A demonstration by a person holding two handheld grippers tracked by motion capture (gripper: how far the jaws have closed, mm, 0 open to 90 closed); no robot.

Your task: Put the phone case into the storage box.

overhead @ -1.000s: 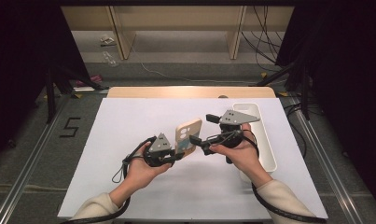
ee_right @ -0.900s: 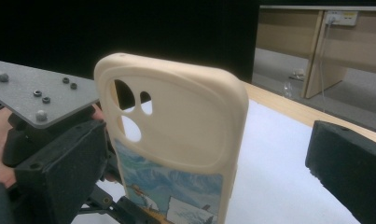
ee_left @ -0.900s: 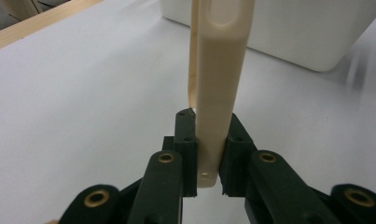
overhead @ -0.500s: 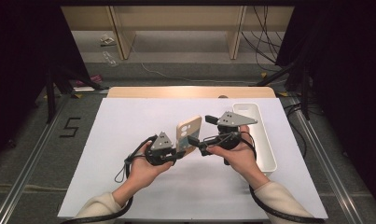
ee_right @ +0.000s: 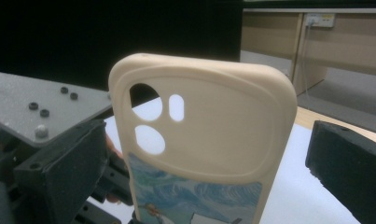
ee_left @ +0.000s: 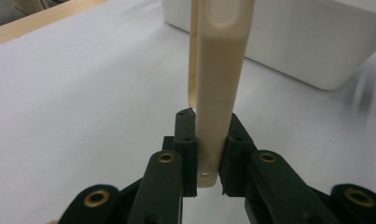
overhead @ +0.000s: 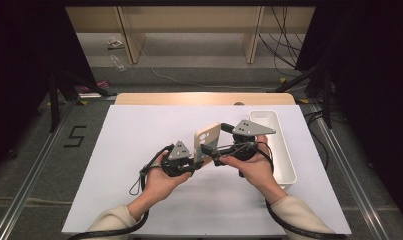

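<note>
Clamping the lower end of a beige phone case (ee_left: 220, 88), the left gripper (ee_left: 208, 161) has both black pads pressed flat on the case's 2 faces, so the case stands upright, edge-on to that gripper's camera. In the high view the left gripper (overhead: 191, 162) holds the case (overhead: 208, 142) above the white table (overhead: 139, 140), roughly at its middle, with the right gripper (overhead: 214, 150) brought in close from the other side.

In the right gripper view the right gripper's jaws stand apart, one dark pad at each side of the frame, and the case (ee_right: 209, 140) sits between them without either pad pressing on it. The case's camera cut-outs face this view, and a printed blue picture fills its lower part.

The step in hand looks like a handover or a 2-handed regrip. To do it well, the right gripper should probably take the case on its flat faces, not across the rounded rim, where soft material could slip or buckle. It should bite above the left pads, clear of the cut-outs, where the wall is thin. The left grip is best kept firm until the right pads are fully seated.

A white tray (overhead: 276, 145) lies just to the right of the hands, near the table's right edge.
</note>
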